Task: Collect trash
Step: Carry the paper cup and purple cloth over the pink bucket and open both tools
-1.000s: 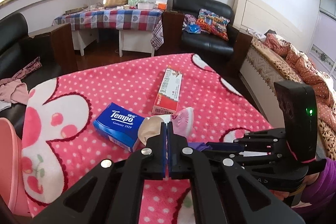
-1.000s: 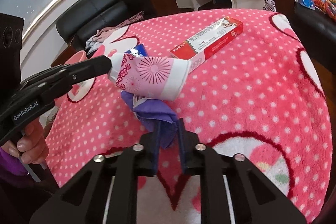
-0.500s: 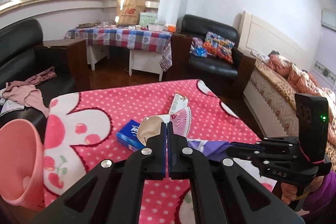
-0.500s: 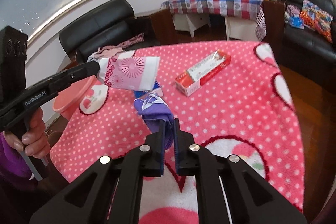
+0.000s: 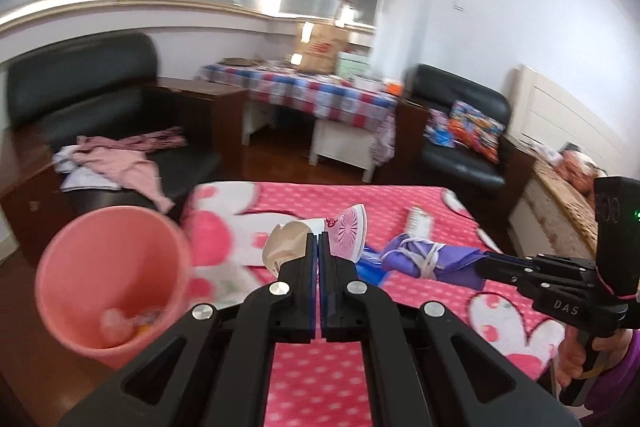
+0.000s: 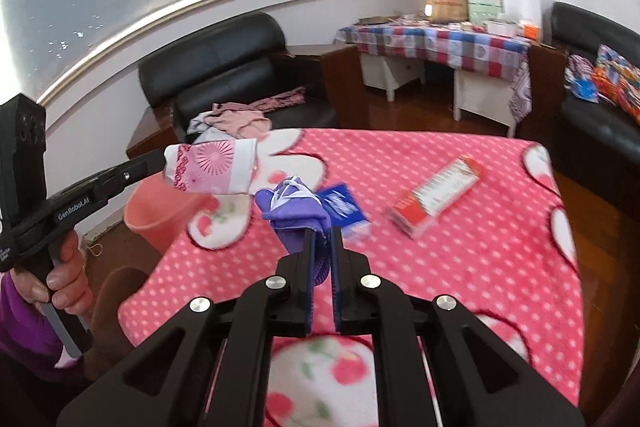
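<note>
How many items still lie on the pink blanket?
2: a red box toward the far right, and a blue tissue pack partly hidden behind the purple bundle. Others may be hidden.

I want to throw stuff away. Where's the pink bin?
The pink bin stands on the floor off the pink blanket's left edge, low left in the left wrist view.

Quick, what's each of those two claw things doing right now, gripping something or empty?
Left gripper: shut on the pink paper cup.
Right gripper: shut on the purple bundle.
</note>
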Demonstrator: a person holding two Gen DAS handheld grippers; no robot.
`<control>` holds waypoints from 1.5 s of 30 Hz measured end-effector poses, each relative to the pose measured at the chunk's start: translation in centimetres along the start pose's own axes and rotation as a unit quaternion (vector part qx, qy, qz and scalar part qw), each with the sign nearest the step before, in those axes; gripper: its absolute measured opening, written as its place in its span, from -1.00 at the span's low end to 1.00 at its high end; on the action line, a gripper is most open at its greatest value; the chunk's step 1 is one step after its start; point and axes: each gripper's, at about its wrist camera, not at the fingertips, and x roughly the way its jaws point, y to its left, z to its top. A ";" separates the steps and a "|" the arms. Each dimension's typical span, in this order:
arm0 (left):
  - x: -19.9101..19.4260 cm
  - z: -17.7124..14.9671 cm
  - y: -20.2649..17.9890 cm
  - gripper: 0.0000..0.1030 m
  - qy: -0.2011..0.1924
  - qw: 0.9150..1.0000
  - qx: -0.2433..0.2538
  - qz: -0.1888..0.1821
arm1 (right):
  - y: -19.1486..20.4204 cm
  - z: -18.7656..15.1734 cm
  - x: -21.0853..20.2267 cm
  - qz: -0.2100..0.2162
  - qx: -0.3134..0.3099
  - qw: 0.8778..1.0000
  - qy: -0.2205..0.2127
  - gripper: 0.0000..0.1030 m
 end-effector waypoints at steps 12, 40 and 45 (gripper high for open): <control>-4.8 -1.3 10.3 -1.00 -0.027 0.990 -0.060 0.123 | 9.7 4.1 5.9 0.056 -0.092 0.994 0.017 -0.86; 1.4 -4.9 18.9 -1.00 0.094 0.974 -0.087 0.189 | 23.6 4.4 20.9 0.027 -0.232 0.959 0.158 -0.86; 2.8 -4.8 18.9 -1.00 0.109 0.972 -0.087 0.187 | 23.5 4.0 22.3 0.021 -0.233 0.957 0.174 -0.86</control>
